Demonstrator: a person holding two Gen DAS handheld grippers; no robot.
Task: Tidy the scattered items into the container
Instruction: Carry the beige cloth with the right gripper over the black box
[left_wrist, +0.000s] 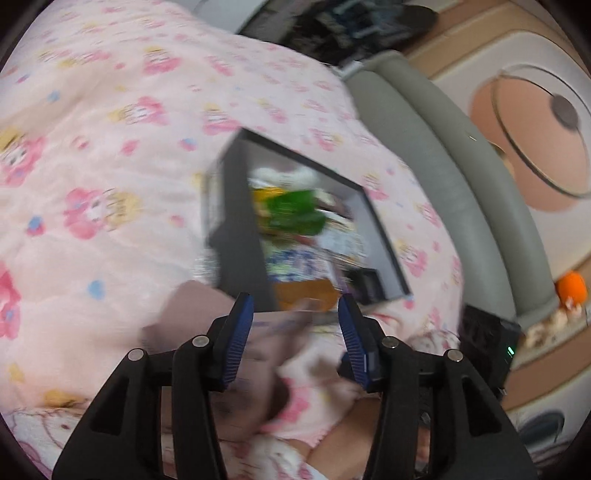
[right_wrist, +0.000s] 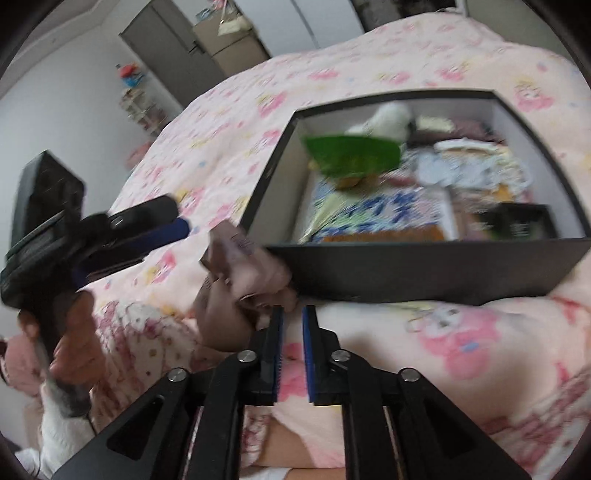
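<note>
Black-walled rectangular cardboard container (right_wrist: 424, 269) with pale inner walls sits on the bed, on a pink quilt printed with cartoon figures (right_wrist: 480, 343), close to the bed's grey padded edge (left_wrist: 436, 147). It is open-topped and already crowded: a green glossy packet (right_wrist: 351, 155) lies tilted on top towards the far side, with a white fluffy item (right_wrist: 388, 118) behind it at the far wall. A blue-and-white printed flat pack (right_wrist: 376, 214) covers the near floor of the box, an orange-brown strip (right_wrist: 388, 233) runs along the near wall, and a small black box (right_wrist: 517, 221) sits in the near right corner. Pale folded cloth pieces fill the right side; motion blur hides their detail.

Left tool (left_wrist: 295, 306) has its blue-padded jaws spread apart with nothing between them, pointing at the container's near end. Right tool (right_wrist: 293, 314) shows a narrow gap between its jaws, also empty, just short of the container's near wall. A crumpled mauve item (right_wrist: 247, 258) lies on the quilt, touching the container's near left corner.
</note>
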